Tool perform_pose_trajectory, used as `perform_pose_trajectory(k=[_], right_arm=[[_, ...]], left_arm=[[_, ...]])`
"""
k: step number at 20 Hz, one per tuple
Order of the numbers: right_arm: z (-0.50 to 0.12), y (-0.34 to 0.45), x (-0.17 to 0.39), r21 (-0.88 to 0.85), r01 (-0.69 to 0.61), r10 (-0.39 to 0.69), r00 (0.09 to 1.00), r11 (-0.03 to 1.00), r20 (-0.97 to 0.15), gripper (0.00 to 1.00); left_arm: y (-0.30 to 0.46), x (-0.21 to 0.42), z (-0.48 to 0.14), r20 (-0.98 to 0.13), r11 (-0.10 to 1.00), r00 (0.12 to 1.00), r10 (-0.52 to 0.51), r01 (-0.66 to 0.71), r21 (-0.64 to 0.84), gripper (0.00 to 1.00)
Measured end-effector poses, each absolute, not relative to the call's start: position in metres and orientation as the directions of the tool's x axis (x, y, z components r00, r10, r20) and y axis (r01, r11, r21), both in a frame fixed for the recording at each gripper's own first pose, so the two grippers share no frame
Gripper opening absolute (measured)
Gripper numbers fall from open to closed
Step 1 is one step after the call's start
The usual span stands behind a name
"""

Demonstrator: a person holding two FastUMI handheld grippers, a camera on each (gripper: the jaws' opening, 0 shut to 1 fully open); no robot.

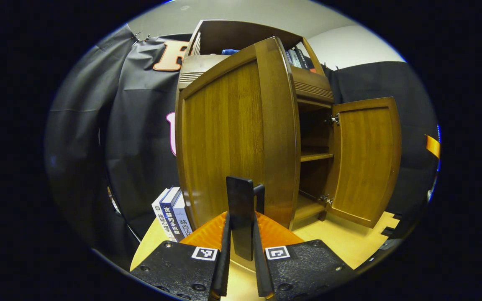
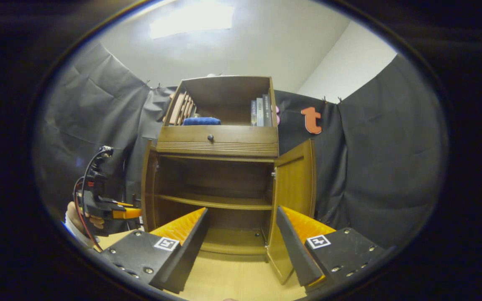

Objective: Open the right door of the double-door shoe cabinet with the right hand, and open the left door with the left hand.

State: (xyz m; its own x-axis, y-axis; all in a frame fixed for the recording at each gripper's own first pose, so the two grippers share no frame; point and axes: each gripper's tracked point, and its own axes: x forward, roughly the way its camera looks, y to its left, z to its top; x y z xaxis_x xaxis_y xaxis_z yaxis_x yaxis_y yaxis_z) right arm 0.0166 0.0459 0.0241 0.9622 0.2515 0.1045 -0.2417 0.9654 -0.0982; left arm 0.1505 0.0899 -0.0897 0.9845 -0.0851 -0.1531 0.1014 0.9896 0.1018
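The wooden shoe cabinet [image 2: 218, 144] stands with both doors swung out. In the left gripper view the left door [image 1: 228, 142] looms close in front, and my left gripper [image 1: 240, 217] is shut on its dark upright handle [image 1: 239, 196]. The right door [image 1: 366, 159] hangs wide at the far side, showing the inner shelf [image 1: 316, 156]. In the right gripper view my right gripper [image 2: 242, 211] is open and holds nothing, facing the open cabinet, with the right door [image 2: 295, 196] just beyond its right finger. The left door [image 2: 148, 188] is seen edge-on, with the left gripper [image 2: 115, 213] and a hand [image 2: 80, 217] beside it.
The cabinet sits on a light wooden table [image 2: 232, 276]. Three books [image 1: 172, 217] stand against its left side. A drawer with a knob [image 2: 210, 137] lies above the doors, and the top shelf holds books [image 2: 261, 112] and a blue cloth [image 2: 201, 121]. Black cloth walls surround the booth.
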Motion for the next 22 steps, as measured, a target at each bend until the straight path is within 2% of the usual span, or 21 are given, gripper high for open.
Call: perform_pose_trajectory(k=[3,4,5,9,10,12,13,14,15,16,17,18,19,21,22], right_arm=[[0.025,0.048,0.016,-0.093,-0.238,0.248,0.962,0.967,0.117,0.95],[0.025,0.049,0.017,-0.091,-0.238,0.248,0.961,0.967,0.119,0.92],[0.024,0.049,0.018,-0.089,-0.238,0.247,0.962,0.967,0.119,0.95],[0.020,0.054,0.023,-0.095,-0.239,0.248,0.963,0.966,0.105,0.95],[0.019,0.056,0.023,-0.097,-0.242,0.252,0.962,0.965,0.103,0.92],[0.019,0.063,0.023,-0.097,-0.256,0.265,0.959,0.962,0.102,0.95],[0.019,0.066,0.022,-0.099,-0.260,0.270,0.957,0.960,0.104,0.92],[0.019,0.069,0.022,-0.103,-0.264,0.274,0.956,0.959,0.105,0.93],[0.020,0.069,0.023,-0.103,-0.257,0.268,0.957,0.961,0.114,0.93],[0.022,0.069,0.023,-0.109,-0.248,0.261,0.957,0.962,0.125,0.94],[0.023,0.069,0.023,-0.113,-0.242,0.256,0.957,0.964,0.133,0.95],[0.024,0.070,0.023,-0.113,-0.239,0.254,0.958,0.964,0.137,0.95],[0.024,0.071,0.023,-0.109,-0.240,0.253,0.958,0.965,0.137,0.95],[0.023,0.073,0.023,-0.103,-0.243,0.255,0.958,0.965,0.133,0.92],[0.022,0.074,0.023,-0.104,-0.241,0.254,0.958,0.965,0.131,0.95]], left_arm=[[0.104,0.142,-0.086,-0.143,0.991,0.988,-0.051,0.068,0.112,0.27],[0.107,0.139,-0.085,-0.133,0.991,0.990,-0.043,0.058,0.117,0.27],[0.112,0.138,-0.083,-0.125,0.991,0.992,-0.030,0.046,0.127,0.27],[0.133,0.131,-0.082,-0.121,0.992,0.992,0.022,-0.006,0.129,0.27],[0.139,0.130,-0.082,-0.119,0.992,0.992,0.033,-0.018,0.127,0.27],[0.152,0.127,-0.080,-0.116,0.992,0.992,0.057,-0.043,0.121,0.27],[0.157,0.125,-0.078,-0.112,0.992,0.992,0.061,-0.049,0.114,0.23],[0.163,0.123,-0.077,-0.111,0.992,0.991,0.072,-0.059,0.114,0.24],[0.168,0.120,-0.075,-0.107,0.991,0.991,0.082,-0.070,0.115,0.14],[0.173,0.121,-0.073,-0.102,0.991,0.991,0.089,-0.078,0.111,0.27],[0.177,0.120,-0.072,-0.100,0.991,0.991,0.094,-0.083,0.107,0.12],[0.182,0.118,-0.073,-0.100,0.990,0.990,0.100,-0.090,0.104,0.12],[0.187,0.116,-0.072,-0.100,0.989,0.989,0.110,-0.099,0.106,0.19],[0.194,0.116,-0.070,-0.094,0.988,0.988,0.124,-0.114,0.107,0.19],[0.195,0.116,-0.071,-0.092,0.987,0.987,0.130,-0.120,0.107,0.19]])
